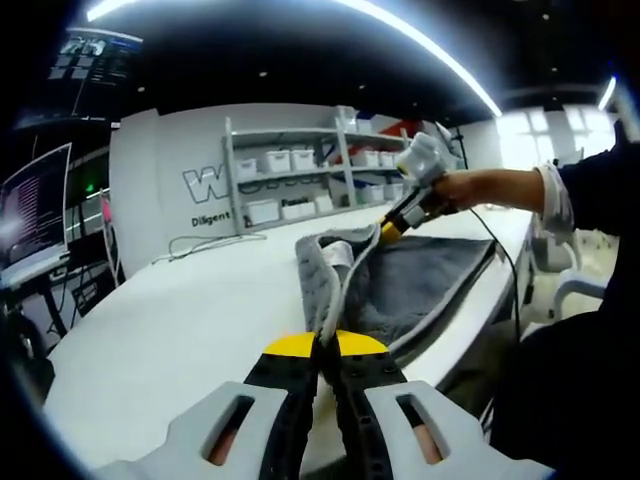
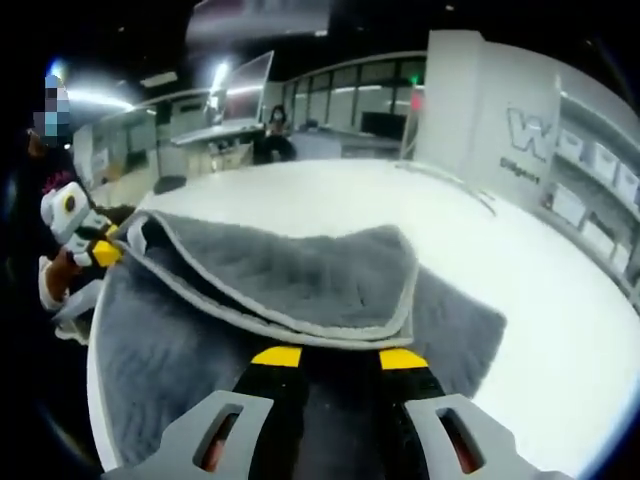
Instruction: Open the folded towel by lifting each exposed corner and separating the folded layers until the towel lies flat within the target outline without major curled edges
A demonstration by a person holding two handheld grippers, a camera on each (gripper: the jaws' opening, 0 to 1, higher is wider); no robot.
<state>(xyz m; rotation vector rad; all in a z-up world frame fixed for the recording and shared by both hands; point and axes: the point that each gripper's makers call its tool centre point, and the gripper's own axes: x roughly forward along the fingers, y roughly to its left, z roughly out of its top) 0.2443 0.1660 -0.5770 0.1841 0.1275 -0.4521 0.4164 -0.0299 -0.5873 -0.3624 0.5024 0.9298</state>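
Two hand-held grippers on one towel. My left hand-held gripper (image 1: pixel 320 350) has its jaws pinched together on the towel (image 1: pixel 400 280) at its pale piped hem, nearest me. My right hand-held gripper (image 2: pixel 338 357) sits at the hem of the upper folded layer, jaws with a gap between them; I cannot tell if cloth is pinched. Towel lies on the white table (image 1: pixel 190 310), near its edge, partly folded, top layer lifted and draped over the lower one. Looks soft, floppy, light, thick pile; it should sag, not hold shape. Best hold, I'd say: piped corners, not mid-cloth. Beyond, shelves with bins (image 1: pixel 300 175) against the wall.
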